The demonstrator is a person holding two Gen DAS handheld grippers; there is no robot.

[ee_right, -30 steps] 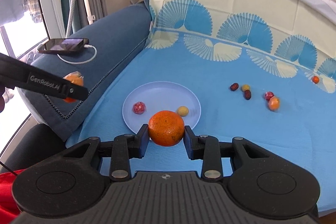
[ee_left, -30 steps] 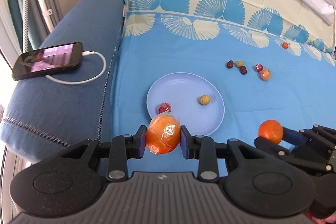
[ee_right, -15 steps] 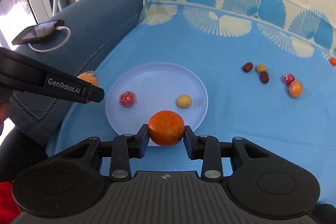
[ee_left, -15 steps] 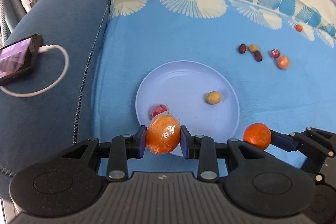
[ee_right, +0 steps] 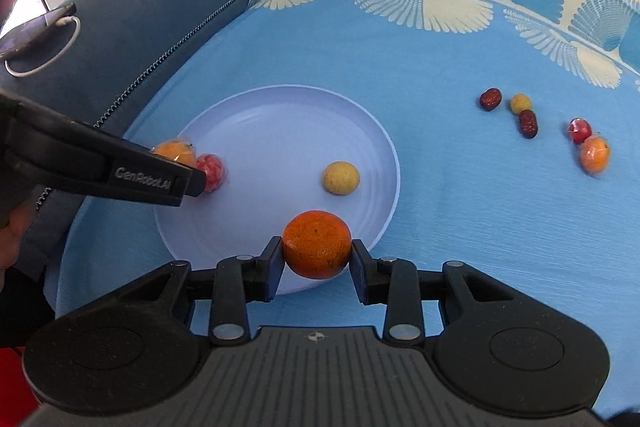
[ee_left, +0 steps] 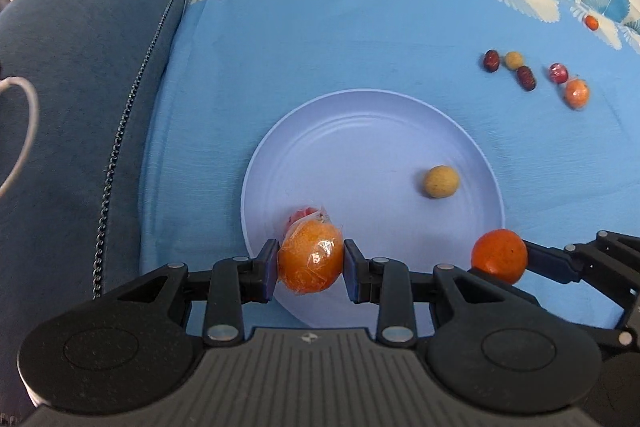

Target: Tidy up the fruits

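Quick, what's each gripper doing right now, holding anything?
Left gripper: shut on a wrapped orange.
Right gripper: shut on a bare orange.

both wrist views steeply down, sharing plate [ee_left: 280,147]

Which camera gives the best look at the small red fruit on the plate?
Right wrist: the red fruit shows almost whole on the plate. In the left wrist view, the wrapped orange hides most of it.
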